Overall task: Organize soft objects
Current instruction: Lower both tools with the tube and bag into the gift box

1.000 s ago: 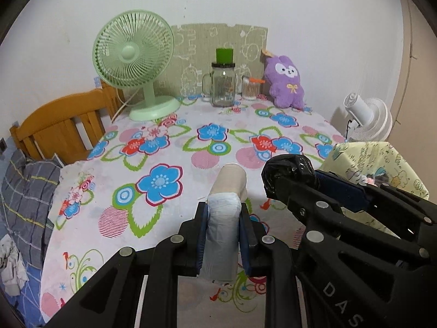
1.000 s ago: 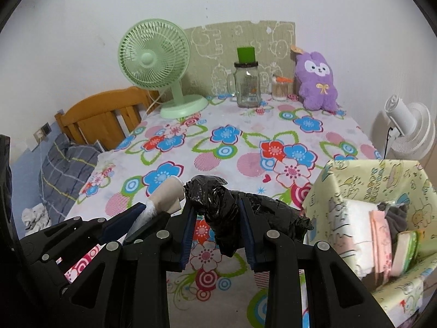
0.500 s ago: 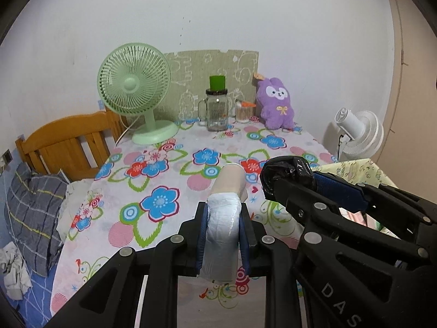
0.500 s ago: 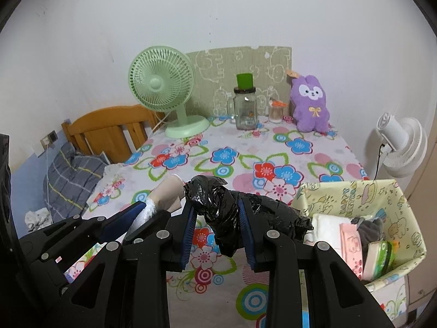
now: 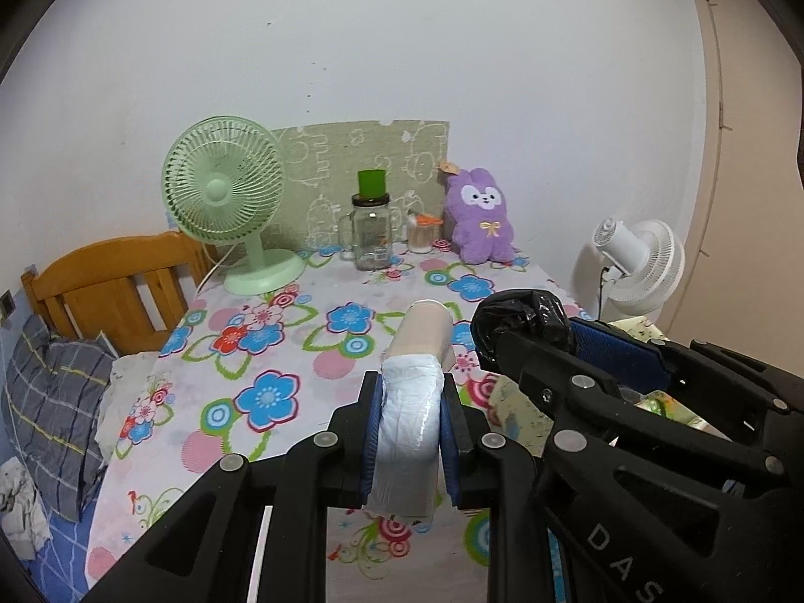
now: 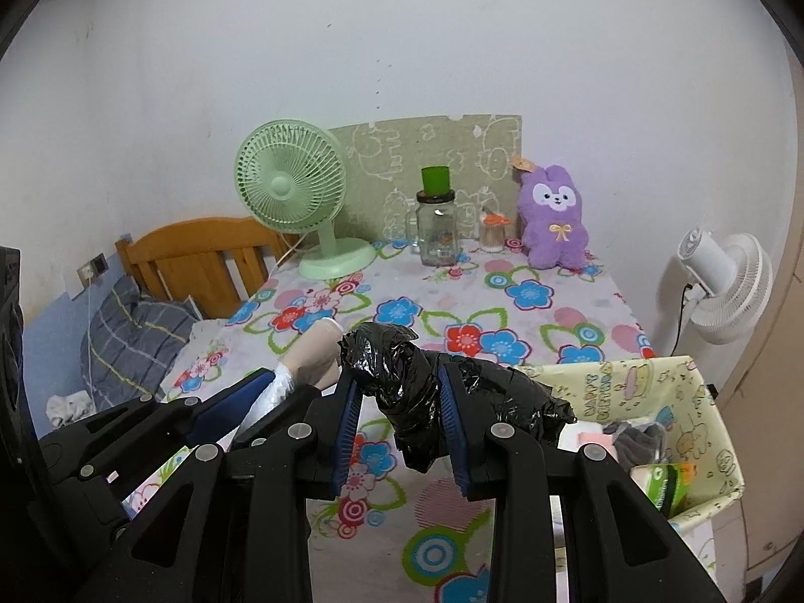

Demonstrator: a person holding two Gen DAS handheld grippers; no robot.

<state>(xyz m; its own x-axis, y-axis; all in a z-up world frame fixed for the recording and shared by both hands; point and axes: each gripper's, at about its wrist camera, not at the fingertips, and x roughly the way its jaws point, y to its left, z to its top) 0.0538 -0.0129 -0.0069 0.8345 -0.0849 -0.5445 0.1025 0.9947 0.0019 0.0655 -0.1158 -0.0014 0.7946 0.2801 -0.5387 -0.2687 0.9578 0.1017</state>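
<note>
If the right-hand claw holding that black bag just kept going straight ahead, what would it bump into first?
Probably the flowered tablecloth: the right gripper, shut on the black plastic bag, points across bare cloth toward the glass jar at the wall. Depth is hard to judge.

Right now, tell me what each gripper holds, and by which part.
Left gripper: white roll, clamped near its wrapped lower end. Right gripper: crumpled black bag, pinched around its middle.
</note>
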